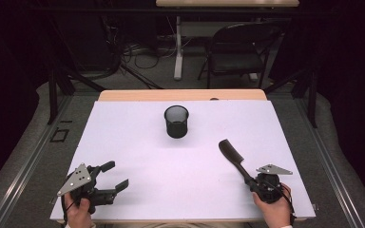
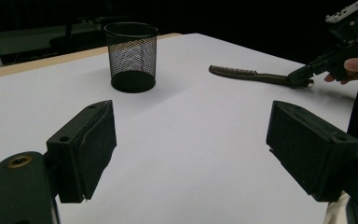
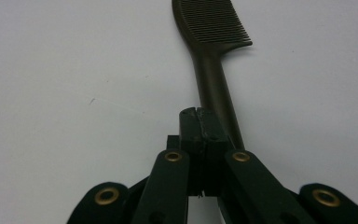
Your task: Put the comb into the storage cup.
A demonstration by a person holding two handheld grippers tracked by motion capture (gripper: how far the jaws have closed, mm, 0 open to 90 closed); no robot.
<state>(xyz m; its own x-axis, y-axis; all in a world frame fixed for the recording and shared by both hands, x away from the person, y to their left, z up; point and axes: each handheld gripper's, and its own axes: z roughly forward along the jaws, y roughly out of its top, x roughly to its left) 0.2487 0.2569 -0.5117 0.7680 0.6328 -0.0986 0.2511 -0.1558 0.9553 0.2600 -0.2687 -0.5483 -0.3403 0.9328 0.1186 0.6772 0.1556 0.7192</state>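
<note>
A dark comb (image 1: 231,156) points its toothed head toward the table's middle, and its handle runs back to my right gripper (image 1: 250,181) near the front right edge. In the right gripper view the comb (image 3: 212,56) has its handle end slipping under the closed pads of the gripper (image 3: 199,123), whose jaws are shut on it. From the left gripper view the comb (image 2: 251,74) looks nearly level just over the table. My left gripper (image 1: 116,175) rests at the front left, open, with only bare table between its pads (image 2: 93,140).
A black mesh cup (image 1: 177,121) stands upright at the middle back of the white tabletop (image 1: 138,142); in the left gripper view the cup (image 2: 131,56) is far ahead. Beyond the table's wooden far edge stand a folding chair (image 1: 240,50) and loose cables on the floor.
</note>
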